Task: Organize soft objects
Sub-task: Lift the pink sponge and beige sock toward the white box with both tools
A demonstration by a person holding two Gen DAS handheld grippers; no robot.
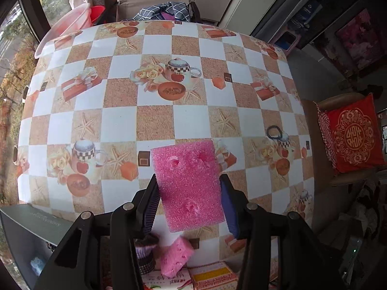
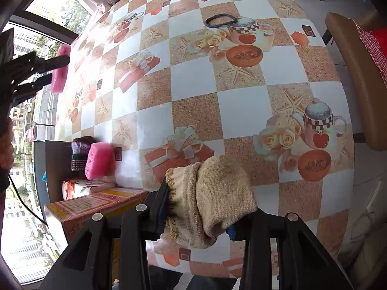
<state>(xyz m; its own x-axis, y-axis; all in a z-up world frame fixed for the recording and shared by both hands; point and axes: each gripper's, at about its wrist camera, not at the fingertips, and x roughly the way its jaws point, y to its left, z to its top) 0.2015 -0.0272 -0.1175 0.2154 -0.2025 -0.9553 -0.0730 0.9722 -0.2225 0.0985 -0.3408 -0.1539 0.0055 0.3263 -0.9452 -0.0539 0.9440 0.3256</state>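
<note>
Because the left gripper point(image 1: 189, 201) pinches the flat pink foam sponge point(image 1: 188, 188) only by its edges above the table point(image 1: 154, 120), it may slip; the right gripper point(image 2: 197, 213), clamped on the bunched beige knitted sock point(image 2: 215, 200), could drop it.

Daylight pours in from the window point(image 2: 36, 36) on the left, blowing out the buildings outside and washing the near edge of the checkered surface point(image 2: 193, 96) in white glare. Elsewhere the light is soft and even, with faint shadows. Both views bulge heavily, corners falling to black, and straight lines curve toward the rims. Focus stays fairly sharp.
</note>
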